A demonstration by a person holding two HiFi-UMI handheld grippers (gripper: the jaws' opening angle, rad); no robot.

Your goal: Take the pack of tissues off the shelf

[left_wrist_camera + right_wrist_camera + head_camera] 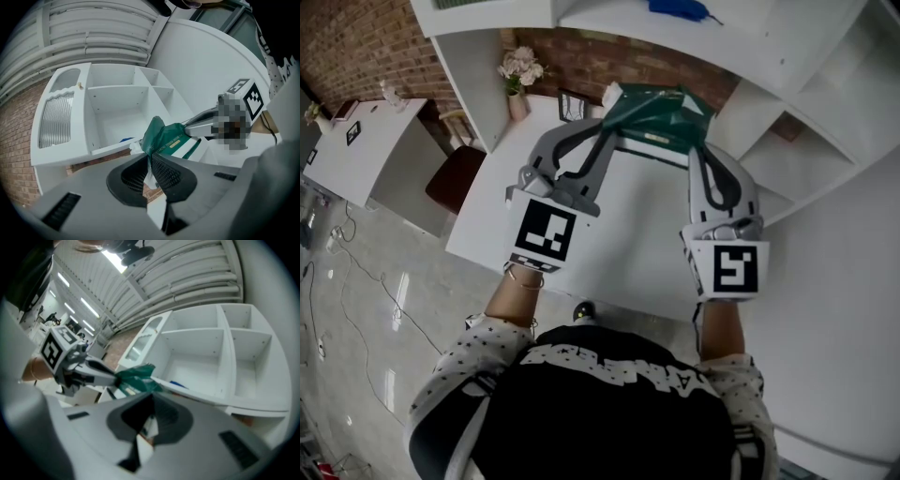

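Observation:
The green and white pack of tissues (661,114) hangs in the air between both grippers, over the far edge of the white table (637,244) and below the white shelf (712,37). My left gripper (617,131) is shut on the left end of its wrapper, and the left gripper view shows the thin wrapper edge pinched between the jaws (150,161), with the pack (169,137) just beyond. My right gripper (701,142) is shut on the right end. In the right gripper view the pack (136,378) stretches from those jaws (149,404) toward the left gripper.
The shelf unit (117,101) has several open compartments, and a blue object (680,9) lies on one board. A vase of flowers (520,75) stands at the table's far left corner. A brown chair (455,178) and a second white table (361,141) are to the left.

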